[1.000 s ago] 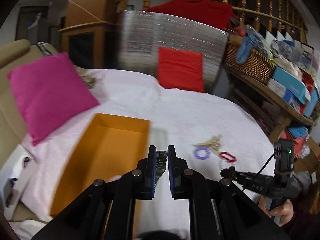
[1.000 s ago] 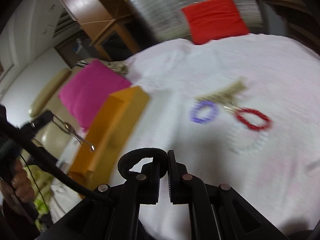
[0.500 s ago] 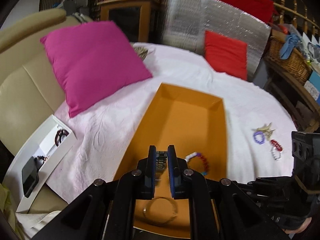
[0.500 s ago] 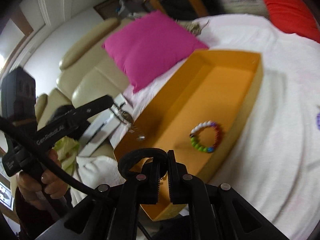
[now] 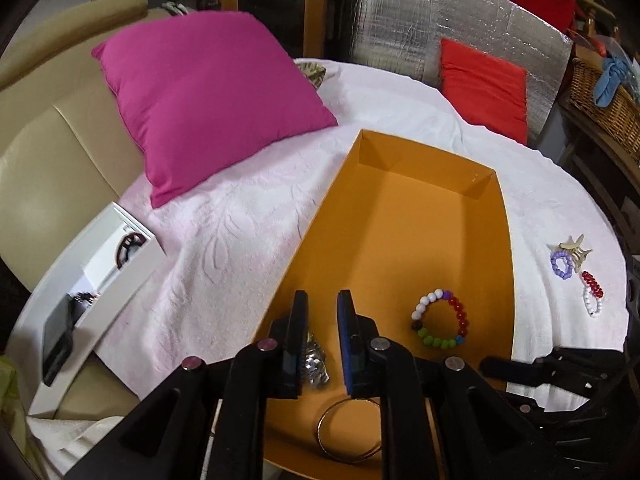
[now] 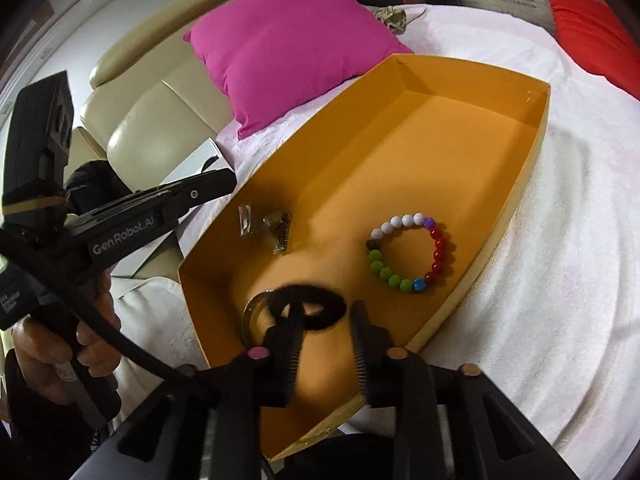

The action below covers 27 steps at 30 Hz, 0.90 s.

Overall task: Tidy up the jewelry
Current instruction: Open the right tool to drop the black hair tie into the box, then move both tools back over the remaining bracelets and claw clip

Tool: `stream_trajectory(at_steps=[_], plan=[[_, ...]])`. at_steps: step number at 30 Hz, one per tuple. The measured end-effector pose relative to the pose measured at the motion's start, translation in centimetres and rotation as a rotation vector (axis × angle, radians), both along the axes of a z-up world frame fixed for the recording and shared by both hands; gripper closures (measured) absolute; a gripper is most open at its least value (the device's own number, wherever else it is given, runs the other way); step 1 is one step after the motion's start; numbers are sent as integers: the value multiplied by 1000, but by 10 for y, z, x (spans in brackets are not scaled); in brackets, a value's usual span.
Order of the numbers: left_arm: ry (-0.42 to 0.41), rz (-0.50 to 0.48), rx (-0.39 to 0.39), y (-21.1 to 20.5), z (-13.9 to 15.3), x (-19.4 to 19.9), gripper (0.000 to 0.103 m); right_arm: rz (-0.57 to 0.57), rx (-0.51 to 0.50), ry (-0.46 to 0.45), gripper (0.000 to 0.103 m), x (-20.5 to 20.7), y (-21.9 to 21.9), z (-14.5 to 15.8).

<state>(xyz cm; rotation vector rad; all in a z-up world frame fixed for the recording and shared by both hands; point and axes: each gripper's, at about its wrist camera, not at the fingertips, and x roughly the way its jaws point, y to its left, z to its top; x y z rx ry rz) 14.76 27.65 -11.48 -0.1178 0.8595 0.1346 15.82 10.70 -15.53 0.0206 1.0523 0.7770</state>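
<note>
Both hand-held grippers gape over the orange box, watch inside

From my right wrist camera I can read "GenRobot.AI" in pale letters along the black side of the left gripper. Lower on its handle there is a small block of white print, possibly two or three short lines, but it is too small and skewed for me to make out. I find nothing legible in the left wrist view.
</note>
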Motion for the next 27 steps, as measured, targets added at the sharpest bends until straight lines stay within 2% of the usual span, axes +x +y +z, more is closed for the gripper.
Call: stream_trajectory(at_steps=[3,5,7,12,15,19,27], plan=[[-29,-7,39,-10,13,-9,86,-13,12,-30,64,-2,-8,6],[-48,-18,75,-21,20,-15,81,-26,37,-48,63,-5,-19,12],[-63,-20,94,-33,27,-20,68,-49,70,-48,63,-4,-32,17],[-101,-66,141,-79,41,-33,48,-94,110,-57,63,-10,-69,27],[-119,-97,156,-108,46,-37,47,-133,132,-61,63,-12,-98,31],[-132,-117,165,-139,49,-40,39,-212,145,-68,63,-19,-151,32],[-131,-174,223,-194,48,-42,38,-343,91,-115,63,-40,-240,29]])
